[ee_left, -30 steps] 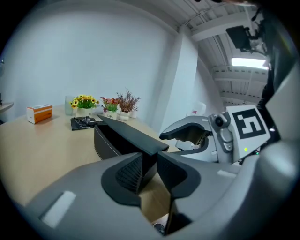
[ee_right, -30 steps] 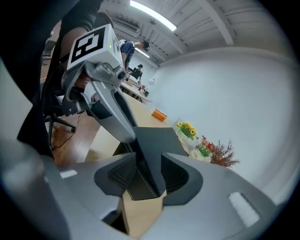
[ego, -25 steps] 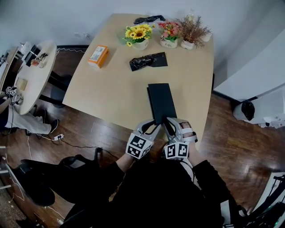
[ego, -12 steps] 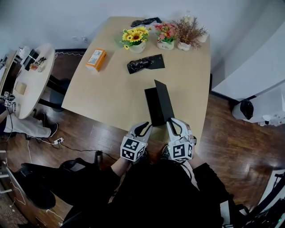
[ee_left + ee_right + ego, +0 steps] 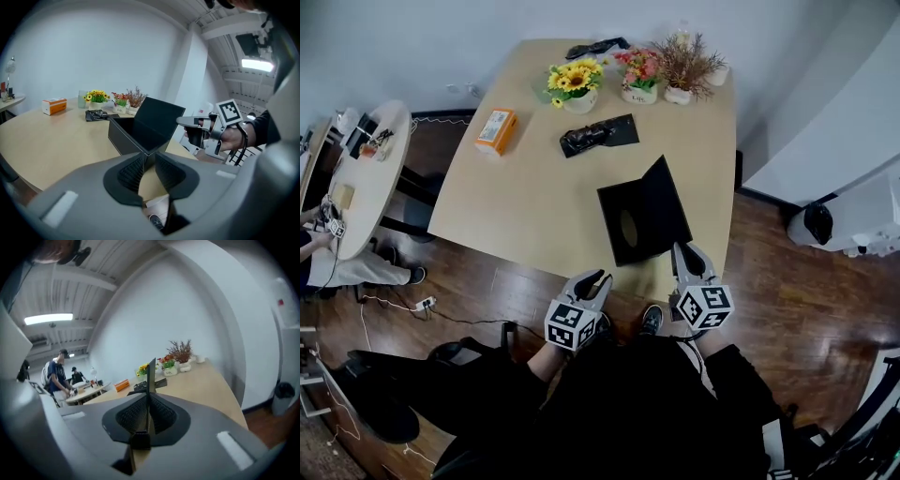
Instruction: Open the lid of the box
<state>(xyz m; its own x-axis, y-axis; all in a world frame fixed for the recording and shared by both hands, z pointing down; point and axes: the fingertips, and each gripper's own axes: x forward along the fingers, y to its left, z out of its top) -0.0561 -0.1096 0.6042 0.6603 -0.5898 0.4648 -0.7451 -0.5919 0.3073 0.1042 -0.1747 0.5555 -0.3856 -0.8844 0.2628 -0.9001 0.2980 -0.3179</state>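
1. The black box (image 5: 614, 211) sits open near the table's (image 5: 525, 187) front edge. Inside it only a dull oval patch (image 5: 630, 228) shows, too unclear to name.
2. Its lid (image 5: 667, 199) stands swung up on the right side; a second ago it lay flat and shut.
3. The right tool (image 5: 684, 251) has just been closing, and it pinches the lid's thin edge.
4. The left tool (image 5: 600, 276), pressed together and empty, sits just short of the box's near corner, where its tips were a second ago.

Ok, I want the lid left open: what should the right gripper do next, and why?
Probably tip the lid a little further open. The right gripper, whose jaws have just been closing, is shut on its edge, and it stands raised over the box, not yet laid back.
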